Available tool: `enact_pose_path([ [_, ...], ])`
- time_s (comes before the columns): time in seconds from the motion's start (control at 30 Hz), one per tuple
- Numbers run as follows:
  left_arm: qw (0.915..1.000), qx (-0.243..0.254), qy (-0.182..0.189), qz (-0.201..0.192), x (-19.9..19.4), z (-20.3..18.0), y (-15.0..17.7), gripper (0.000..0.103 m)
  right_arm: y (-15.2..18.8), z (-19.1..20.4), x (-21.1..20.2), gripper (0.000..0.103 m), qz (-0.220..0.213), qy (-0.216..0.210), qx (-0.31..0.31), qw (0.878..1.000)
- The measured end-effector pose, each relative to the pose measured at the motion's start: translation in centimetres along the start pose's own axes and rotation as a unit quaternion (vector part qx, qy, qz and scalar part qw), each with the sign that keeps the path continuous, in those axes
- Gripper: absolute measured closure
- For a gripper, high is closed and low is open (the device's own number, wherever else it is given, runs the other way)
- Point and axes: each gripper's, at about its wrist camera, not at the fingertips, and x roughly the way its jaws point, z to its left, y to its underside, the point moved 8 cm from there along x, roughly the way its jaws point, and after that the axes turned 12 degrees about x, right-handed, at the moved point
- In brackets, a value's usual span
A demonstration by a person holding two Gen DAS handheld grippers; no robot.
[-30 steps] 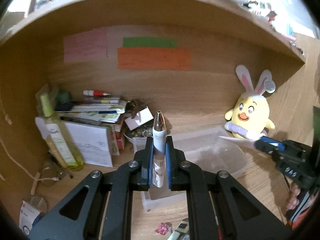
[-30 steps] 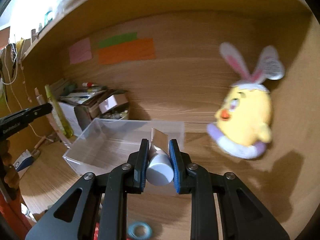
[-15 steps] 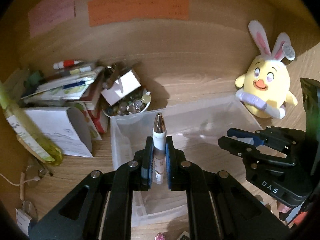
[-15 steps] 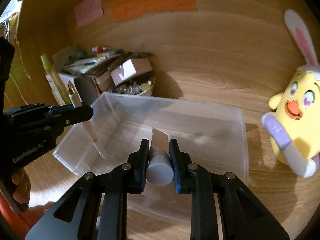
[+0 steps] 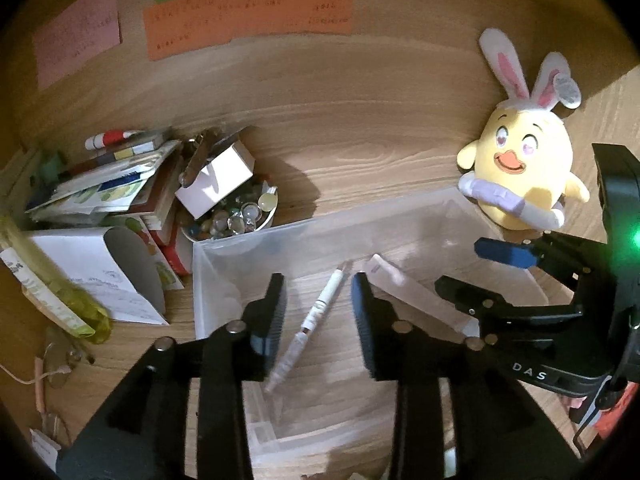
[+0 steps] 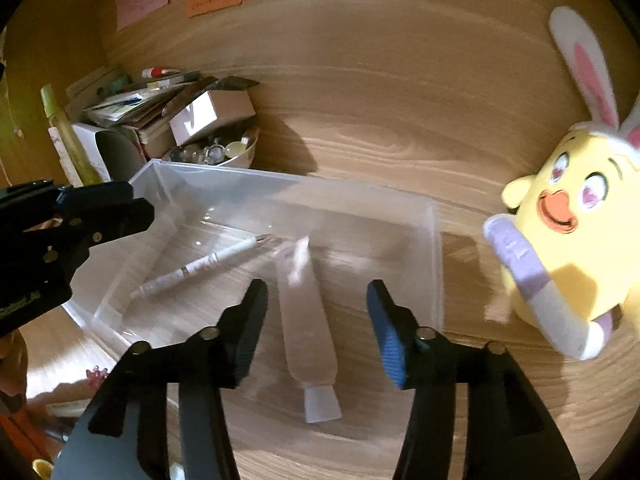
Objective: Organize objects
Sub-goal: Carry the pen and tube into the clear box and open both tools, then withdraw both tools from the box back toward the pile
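A see-through plastic box [image 5: 240,248] sits on the wooden desk [image 5: 360,152]. It is a long box with thin, shiny walls.

The left gripper [image 5: 318,312] hangs over the box. Its jaws have just been opening and now stand apart, touching nothing. Between them, down in the box, a thin white pen [image 5: 316,316] with a shiny pointed tip looks a bit blurry. I cannot tell if it lies flat on the bottom.

The right gripper [image 6: 314,320] is over the same box. Its jaws have just been opening too, and they stand wide, with bumpy blue pads [image 6: 390,348]. A soft, flat tube [image 6: 306,312] with a round white cap is in the box between them, not pinched. The pen and the tube are side by side, tips close together.

Behind the box is a white bowl [image 5: 240,216] full of round glass marbles, with a small cardboard box [image 5: 216,184] on top. A fluffy yellow chick toy [image 5: 520,168] with bunny ears sits to the right
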Motion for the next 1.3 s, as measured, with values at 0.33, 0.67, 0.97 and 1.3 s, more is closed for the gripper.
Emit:
enact_pose_path([
  [0.33, 0.9984, -0.006, -0.017, -0.053, -6.2, 0.2, 0.7, 0.021, 0.4, 1.1, -5.4, 0.022, -0.048, 0.005, -0.014, 0.999],
  [0.67, 0.9967, -0.01, -0.021, -0.077, -12.0, -0.2, 4.2, 0.004, 3.1, 1.4, -11.8, 0.006, -0.086, -0.01, -0.007, 0.996],
  [0.97, 0.999, -0.011, -0.019, -0.039, -12.5, -1.0, 10.4, 0.004, 8.0, 0.8, -13.6, 0.004, -0.069, -0.023, 0.004, 0.997],
  [1.3, 0.9995, -0.028, 0.014, -0.001, -12.1, -3.9, 16.8, 0.004, 14.5, 1.6, -14.3, 0.004, -0.037, -0.053, 0.033, 0.997],
])
